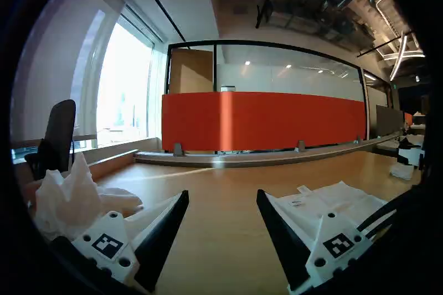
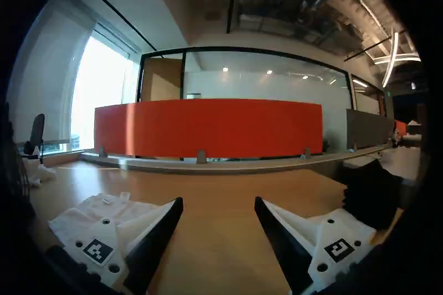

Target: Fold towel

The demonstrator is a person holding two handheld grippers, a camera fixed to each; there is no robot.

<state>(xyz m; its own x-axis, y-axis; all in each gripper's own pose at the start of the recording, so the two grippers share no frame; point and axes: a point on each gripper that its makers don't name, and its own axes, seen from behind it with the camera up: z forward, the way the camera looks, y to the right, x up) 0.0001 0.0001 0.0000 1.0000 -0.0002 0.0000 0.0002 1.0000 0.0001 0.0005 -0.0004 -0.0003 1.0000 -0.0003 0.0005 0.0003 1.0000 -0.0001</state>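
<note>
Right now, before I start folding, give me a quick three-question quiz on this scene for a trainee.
1. True or false: in the left gripper view, the left hand-held gripper is shut on the crumpled white towel.
2. Multiple choice: in the right gripper view, the flat white towel lies on the wooden table: A) left of the right hand-held gripper, partly behind one finger; B) between its fingers; C) over a chair back.
3. Fill in: the desk partition across the table is ___ in colour.

Key: 1 false, the fingers stand open and hold nothing; 2 A; 3 orange.
</note>
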